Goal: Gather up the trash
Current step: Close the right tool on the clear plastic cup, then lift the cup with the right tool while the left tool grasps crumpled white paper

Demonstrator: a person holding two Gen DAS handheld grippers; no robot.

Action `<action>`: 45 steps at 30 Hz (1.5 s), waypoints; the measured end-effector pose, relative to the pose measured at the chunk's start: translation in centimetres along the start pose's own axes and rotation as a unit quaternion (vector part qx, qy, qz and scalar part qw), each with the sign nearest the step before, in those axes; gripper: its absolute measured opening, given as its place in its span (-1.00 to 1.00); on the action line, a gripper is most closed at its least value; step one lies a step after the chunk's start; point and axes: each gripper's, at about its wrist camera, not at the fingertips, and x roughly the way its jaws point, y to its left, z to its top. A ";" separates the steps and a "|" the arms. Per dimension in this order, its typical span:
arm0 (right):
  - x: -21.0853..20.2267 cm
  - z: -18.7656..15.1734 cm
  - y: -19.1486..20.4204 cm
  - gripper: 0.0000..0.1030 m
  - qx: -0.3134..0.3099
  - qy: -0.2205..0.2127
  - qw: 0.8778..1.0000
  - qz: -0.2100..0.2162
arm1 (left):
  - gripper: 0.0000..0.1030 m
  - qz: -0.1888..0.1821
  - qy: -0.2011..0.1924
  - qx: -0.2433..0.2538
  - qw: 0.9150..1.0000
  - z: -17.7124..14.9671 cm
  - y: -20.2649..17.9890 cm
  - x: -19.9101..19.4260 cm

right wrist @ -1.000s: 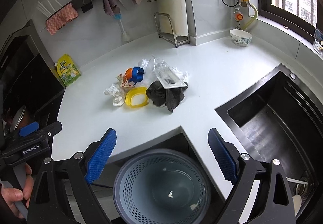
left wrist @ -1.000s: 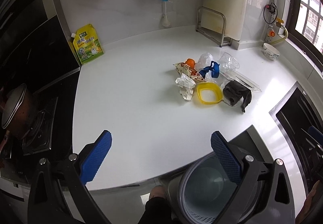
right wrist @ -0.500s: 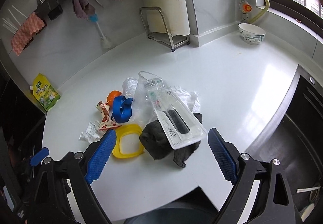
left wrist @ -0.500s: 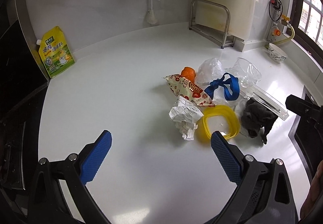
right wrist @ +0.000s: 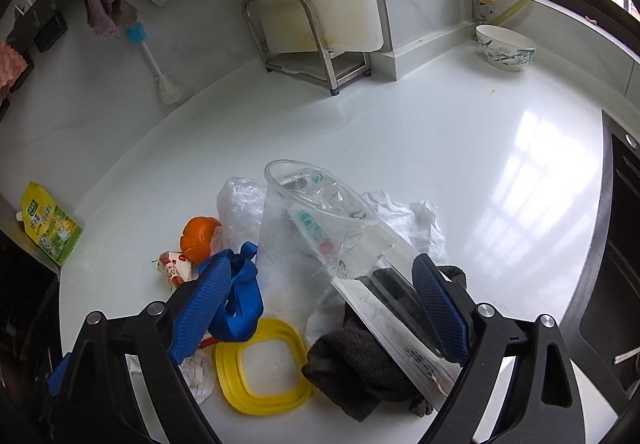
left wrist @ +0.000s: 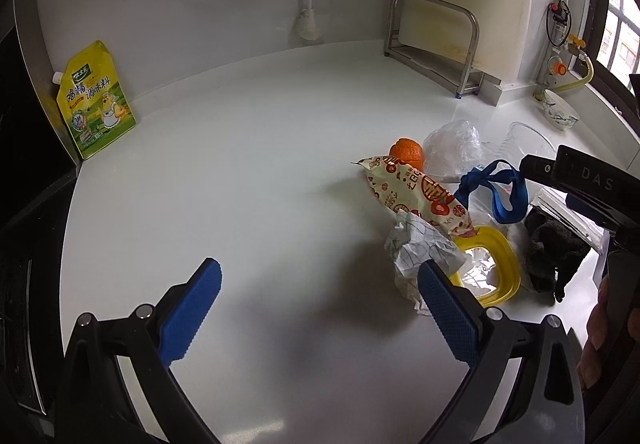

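White desk (left wrist: 248, 179) fills the view, trash heaped toward its right side. Dark cloth (right wrist: 356, 360) under a clear flat pack (right wrist: 384, 308), yellow lid (right wrist: 262, 364) beside it, crumpled paper (left wrist: 420, 248) touching the lid. Right hand-held gripper (right wrist: 320, 308) spread wide over the pack; left hand-held gripper (left wrist: 316, 308) spread wide, empty, beside the paper.

The yellow-green stand-up pouch with spout (left wrist: 95, 99) shows Chinese characters "鸡精调味料". The black gripper body (left wrist: 588, 179) at right carries the letters "DAS".
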 end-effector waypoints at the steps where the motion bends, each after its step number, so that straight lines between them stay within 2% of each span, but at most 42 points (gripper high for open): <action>1: 0.4 0.2 0.2 0.71 0.002 0.000 1.000 -0.003 | 0.88 -0.003 0.001 -0.001 1.000 0.0 0.1 0.1; 13: 2.5 0.9 1.5 0.68 -0.011 -0.018 0.999 -0.030 | 0.88 -0.026 0.014 0.010 1.000 0.3 0.2 1.5; 16: 2.5 1.0 1.7 0.32 -0.022 -0.016 0.999 -0.031 | 0.88 -0.030 0.011 0.009 0.999 0.4 0.1 1.5; 21: 1.9 0.9 1.6 0.25 -0.030 -0.018 0.999 -0.022 | 0.88 -0.035 0.012 0.004 0.999 0.5 -0.2 1.5; 34: -1.2 1.3 -0.2 0.22 -0.018 -0.049 0.999 -0.008 | 0.88 -0.063 -0.001 -0.006 0.998 -0.1 -1.5 0.0; 45: -4.0 0.7 -1.4 0.21 -0.013 -0.065 0.998 -0.009 | 0.88 -0.050 0.012 0.007 0.999 0.0 -3.5 3.1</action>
